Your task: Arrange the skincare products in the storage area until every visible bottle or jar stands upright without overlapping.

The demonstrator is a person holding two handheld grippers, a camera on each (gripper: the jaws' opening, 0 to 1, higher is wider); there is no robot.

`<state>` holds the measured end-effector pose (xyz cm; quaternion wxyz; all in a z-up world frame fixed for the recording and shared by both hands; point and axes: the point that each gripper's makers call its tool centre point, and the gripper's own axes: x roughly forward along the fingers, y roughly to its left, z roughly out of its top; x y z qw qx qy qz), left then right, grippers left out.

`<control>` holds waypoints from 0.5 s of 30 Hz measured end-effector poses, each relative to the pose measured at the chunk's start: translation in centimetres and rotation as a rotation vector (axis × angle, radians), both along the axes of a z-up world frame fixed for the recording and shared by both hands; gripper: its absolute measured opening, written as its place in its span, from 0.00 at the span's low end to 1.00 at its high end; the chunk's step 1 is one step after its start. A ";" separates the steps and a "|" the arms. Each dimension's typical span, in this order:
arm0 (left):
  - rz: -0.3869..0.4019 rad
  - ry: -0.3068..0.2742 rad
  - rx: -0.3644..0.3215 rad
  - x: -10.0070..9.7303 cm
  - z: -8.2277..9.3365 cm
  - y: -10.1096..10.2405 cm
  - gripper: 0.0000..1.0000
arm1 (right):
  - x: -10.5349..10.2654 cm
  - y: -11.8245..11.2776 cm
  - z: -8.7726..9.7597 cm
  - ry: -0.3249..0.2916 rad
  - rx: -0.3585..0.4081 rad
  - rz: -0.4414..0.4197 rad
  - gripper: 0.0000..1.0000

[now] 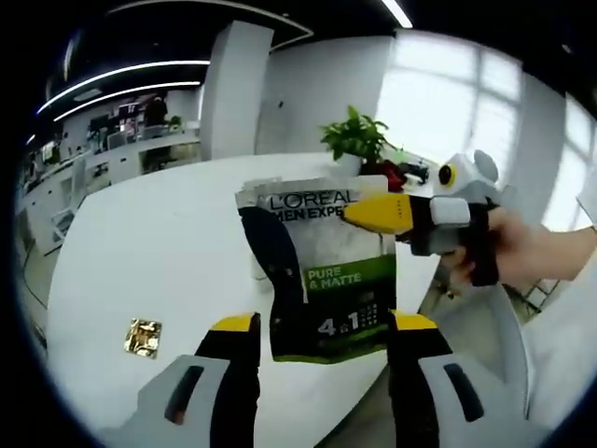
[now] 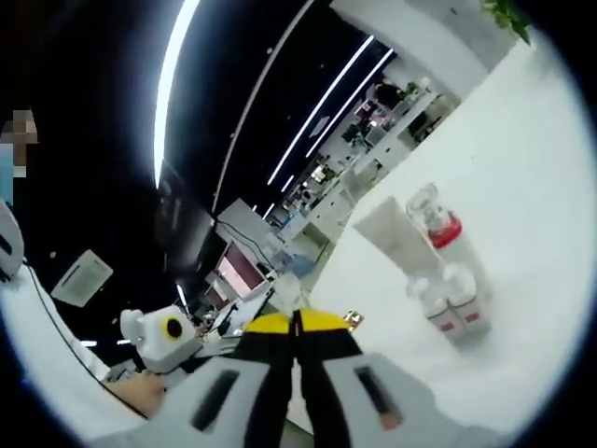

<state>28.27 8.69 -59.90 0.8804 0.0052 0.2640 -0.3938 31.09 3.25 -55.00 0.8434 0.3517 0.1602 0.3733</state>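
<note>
The right gripper is seen pinched shut on the top edge of the L'Oreal pack, which is held above the white table. The left gripper is spread wide around the pack's base, holding nothing. Judged next: the pack must be stood upright near the bottles, without overlap.

Left gripper view: sits low over white round surface, faces across it toward green potted plant and windows; very near dark-and-green L'Oréal sachet. Right gripper view: rolled hard, surface runs up right side, faces along it toward office desks; clear red-banded bottles near. Shared: surface, plant, small gold foil square.
</note>
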 end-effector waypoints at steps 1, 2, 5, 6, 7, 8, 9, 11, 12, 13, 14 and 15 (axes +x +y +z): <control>0.000 0.001 -0.004 0.1 0.1 0.2 0.51 | -0.1 -0.1 0.3 0.002 0.016 0.002 0.01; 0.005 0.000 -0.015 0.3 0.3 0.5 0.50 | -0.2 -0.1 0.4 0.005 0.028 0.004 0.01; 0.004 0.002 -0.052 0.6 0.8 0.7 0.50 | -0.5 -0.2 0.7 0.004 0.042 0.013 0.01; -0.008 0.003 -0.055 0.8 0.7 0.8 0.50 | -0.7 -0.2 0.9 0.001 0.051 0.019 0.01; -0.035 -0.002 -0.066 0.7 0.9 0.6 0.50 | -0.8 -0.1 1.1 -0.003 0.060 0.026 0.01; -0.068 0.014 -0.094 0.5 1.1 0.2 0.51 | -1.0 -0.1 1.4 -0.008 0.069 0.034 0.01; -0.092 0.026 -0.108 0.3 1.1 0.0 0.50 | -1.2 0.0 1.7 -0.013 0.078 0.039 0.01; -0.144 0.085 -0.169 -0.2 1.1 -0.5 0.49 | -1.5 0.1 2.3 -0.016 0.117 0.048 0.01; -0.150 0.115 -0.201 -0.3 1.1 -0.6 0.49 | -1.6 0.2 2.5 -0.016 0.134 0.053 0.01; -0.156 0.134 -0.230 -0.2 1.2 -0.6 0.50 | -1.7 0.2 2.6 -0.015 0.144 0.054 0.01; -0.160 0.144 -0.265 -0.1 1.5 -0.7 0.51 | -1.8 0.2 2.8 -0.019 0.152 0.058 0.01; -0.175 0.158 -0.288 -0.1 1.6 -0.8 0.51 | -1.9 0.3 3.0 -0.022 0.161 0.063 0.01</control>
